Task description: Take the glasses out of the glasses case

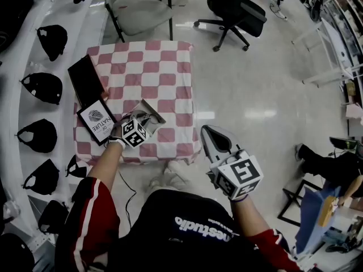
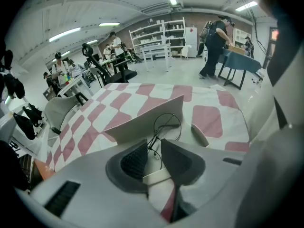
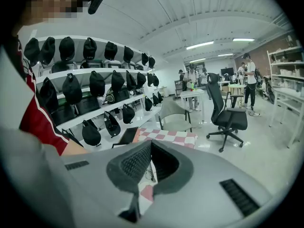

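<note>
Indoors, glasses case (image 1: 150, 113) on checkered table (image 1: 170, 61), glossy floor (image 1: 255, 84).

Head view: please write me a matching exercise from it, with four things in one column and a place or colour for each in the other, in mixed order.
Things:
1 glasses
2 book
3 right gripper
4 cloth

Place or colour:
a pink and white checks
b over the floor
c in the open case
d left of the case

Pairs: 1-c, 2-d, 3-b, 4-a
</note>
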The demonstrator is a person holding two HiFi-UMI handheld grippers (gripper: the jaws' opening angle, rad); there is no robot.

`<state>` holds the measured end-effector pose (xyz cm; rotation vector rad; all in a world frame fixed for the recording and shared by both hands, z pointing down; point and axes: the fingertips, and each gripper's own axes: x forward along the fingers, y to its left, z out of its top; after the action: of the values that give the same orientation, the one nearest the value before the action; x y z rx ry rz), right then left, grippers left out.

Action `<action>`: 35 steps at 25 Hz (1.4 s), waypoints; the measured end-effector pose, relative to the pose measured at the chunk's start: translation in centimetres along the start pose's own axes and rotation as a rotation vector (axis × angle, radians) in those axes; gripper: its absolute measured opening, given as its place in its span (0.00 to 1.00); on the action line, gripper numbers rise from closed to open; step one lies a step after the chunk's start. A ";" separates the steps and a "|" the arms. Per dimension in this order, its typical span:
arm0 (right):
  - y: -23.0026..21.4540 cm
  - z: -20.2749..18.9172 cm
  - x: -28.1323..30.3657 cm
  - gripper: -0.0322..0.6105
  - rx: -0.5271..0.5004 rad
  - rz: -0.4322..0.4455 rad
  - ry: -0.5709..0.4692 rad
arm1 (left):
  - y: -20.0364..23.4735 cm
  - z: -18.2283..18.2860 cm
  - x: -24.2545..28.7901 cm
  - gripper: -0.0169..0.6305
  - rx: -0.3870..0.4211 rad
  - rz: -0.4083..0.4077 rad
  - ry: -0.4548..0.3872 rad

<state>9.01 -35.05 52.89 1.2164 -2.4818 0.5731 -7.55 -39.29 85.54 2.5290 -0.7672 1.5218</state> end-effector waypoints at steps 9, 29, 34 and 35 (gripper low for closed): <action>-0.3 -0.9 0.5 0.05 0.018 0.014 0.025 | -0.1 -0.3 1.1 0.16 0.040 -0.019 0.059; -0.5 -1.3 0.4 0.05 0.047 0.005 0.033 | 0.0 0.5 1.0 0.08 0.336 0.013 0.128; -0.3 -1.3 0.2 0.05 0.046 0.007 0.026 | 0.2 0.7 0.8 0.03 0.331 0.032 0.111; -0.3 -1.2 0.1 0.05 0.045 0.007 0.024 | 0.2 0.7 0.7 0.03 0.330 0.034 0.109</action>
<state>9.30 -34.70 54.10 1.2106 -2.4663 0.6452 -6.85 -40.00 85.77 2.6334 -0.5894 1.9224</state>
